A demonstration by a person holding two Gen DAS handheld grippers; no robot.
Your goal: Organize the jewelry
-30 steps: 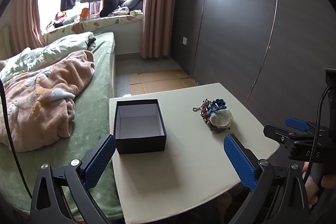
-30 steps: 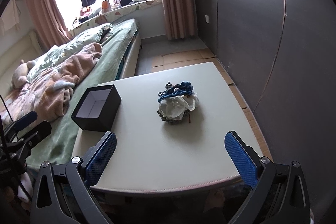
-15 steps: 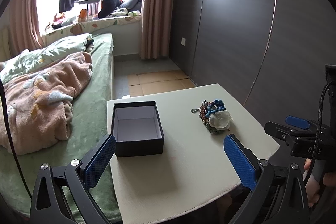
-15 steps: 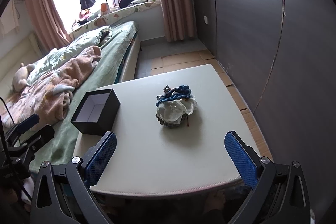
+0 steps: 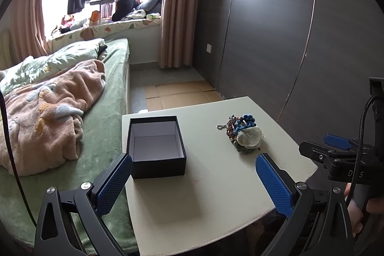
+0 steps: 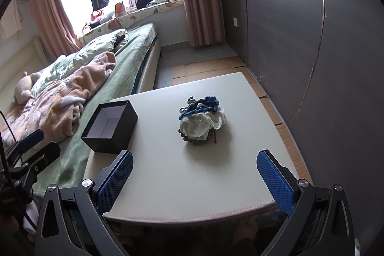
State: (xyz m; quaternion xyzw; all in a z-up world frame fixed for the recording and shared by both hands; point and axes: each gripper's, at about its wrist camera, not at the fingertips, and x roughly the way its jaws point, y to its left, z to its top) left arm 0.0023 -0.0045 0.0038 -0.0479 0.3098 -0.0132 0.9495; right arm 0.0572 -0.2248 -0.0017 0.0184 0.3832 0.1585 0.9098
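Observation:
A pile of jewelry (image 5: 242, 133), blue beads, dark bead strings and a clear plastic bag, lies on the right part of a white table (image 5: 216, 196). It also shows in the right wrist view (image 6: 201, 120). An open black box (image 5: 156, 145) with a white, empty inside stands on the table's left part, seen also from the right wrist (image 6: 110, 126). My left gripper (image 5: 194, 181) is open and empty above the table's near edge. My right gripper (image 6: 194, 181) is open and empty, short of the pile.
A bed (image 5: 72, 136) with a green sheet and a pink blanket (image 5: 48, 112) touches the table's left side. A dark wardrobe wall (image 5: 300, 40) stands to the right. Cardboard (image 5: 177, 95) covers the floor beyond the table.
Both grippers have drawn back and risen slightly, so table, box and pile look a little farther away. Nothing on the table has moved.

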